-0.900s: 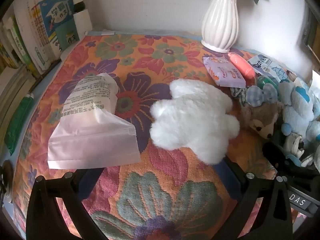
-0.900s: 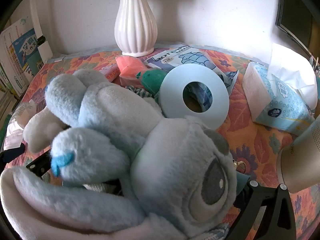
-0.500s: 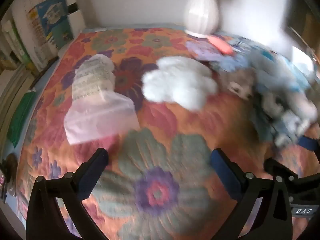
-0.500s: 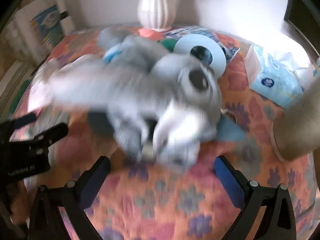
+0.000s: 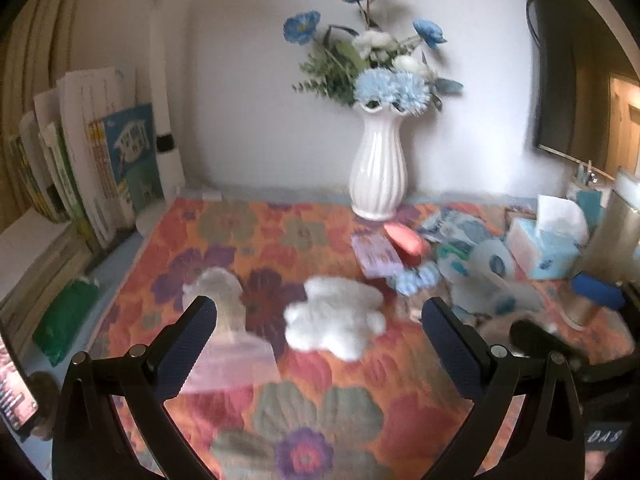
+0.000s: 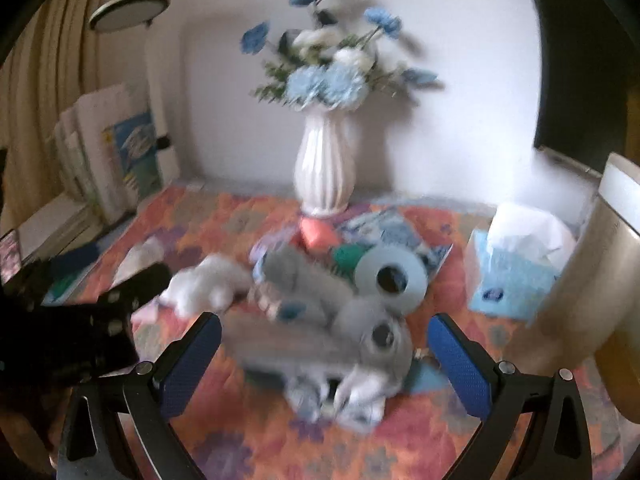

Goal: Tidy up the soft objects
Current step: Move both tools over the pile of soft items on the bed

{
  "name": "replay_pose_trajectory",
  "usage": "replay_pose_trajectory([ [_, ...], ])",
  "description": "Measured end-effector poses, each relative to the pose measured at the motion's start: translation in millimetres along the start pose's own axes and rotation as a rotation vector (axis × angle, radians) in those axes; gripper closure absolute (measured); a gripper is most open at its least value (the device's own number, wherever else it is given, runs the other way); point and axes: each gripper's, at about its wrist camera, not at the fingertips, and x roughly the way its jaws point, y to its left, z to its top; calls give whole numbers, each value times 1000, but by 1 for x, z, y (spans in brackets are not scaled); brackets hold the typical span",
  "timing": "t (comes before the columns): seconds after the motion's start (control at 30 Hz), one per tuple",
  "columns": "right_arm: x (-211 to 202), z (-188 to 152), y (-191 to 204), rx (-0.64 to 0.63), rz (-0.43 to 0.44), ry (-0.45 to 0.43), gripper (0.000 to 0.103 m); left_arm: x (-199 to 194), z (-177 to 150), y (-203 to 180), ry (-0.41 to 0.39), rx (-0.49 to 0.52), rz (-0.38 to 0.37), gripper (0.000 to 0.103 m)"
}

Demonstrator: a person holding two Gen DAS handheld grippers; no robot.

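Observation:
A white plush toy [image 5: 334, 322] lies on the flowered cloth [image 5: 320, 412], ahead of my open, empty left gripper [image 5: 320, 332]. It also shows in the right wrist view [image 6: 208, 286]. A grey-blue plush toy [image 6: 332, 332] lies on the cloth between the fingers of my open, empty right gripper [image 6: 324, 348], which is raised above it. The same toy shows blurred at the right of the left wrist view [image 5: 484, 292]. A pale pink pouch [image 5: 228, 340] lies left of the white plush.
A white vase [image 5: 378, 172] with blue flowers stands at the back. A blue ring [image 6: 390, 276], orange item [image 6: 318, 232], packets and a tissue box [image 6: 512, 272] lie at the right. Books [image 5: 100, 168] stand at the left. A tall beige container [image 6: 600, 280] stands far right.
Both grippers have pulled back and up from the cloth. The grey-blue plush, close against the right gripper before, now lies free on the cloth. The white plush has not moved.

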Motion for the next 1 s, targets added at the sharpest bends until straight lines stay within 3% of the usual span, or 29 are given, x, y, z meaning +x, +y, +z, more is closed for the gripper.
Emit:
replay_pose_trajectory([
  [0.13,11,-12,2,-8,-106,-65,0,16,-12,-1,-46,14,53,1],
  [0.23,14,-11,3,-3,-85,-56,0,24,-18,2,-9,-2,32,1],
  [0.3,15,-13,0,3,-72,-52,0,22,-18,4,-36,-15,30,1],
  [0.43,24,-15,0,7,-17,22,0,30,-20,5,9,-29,0,1],
  [1.0,27,-19,-4,46,-13,48,0,32,-21,5,31,-32,-19,1],
])
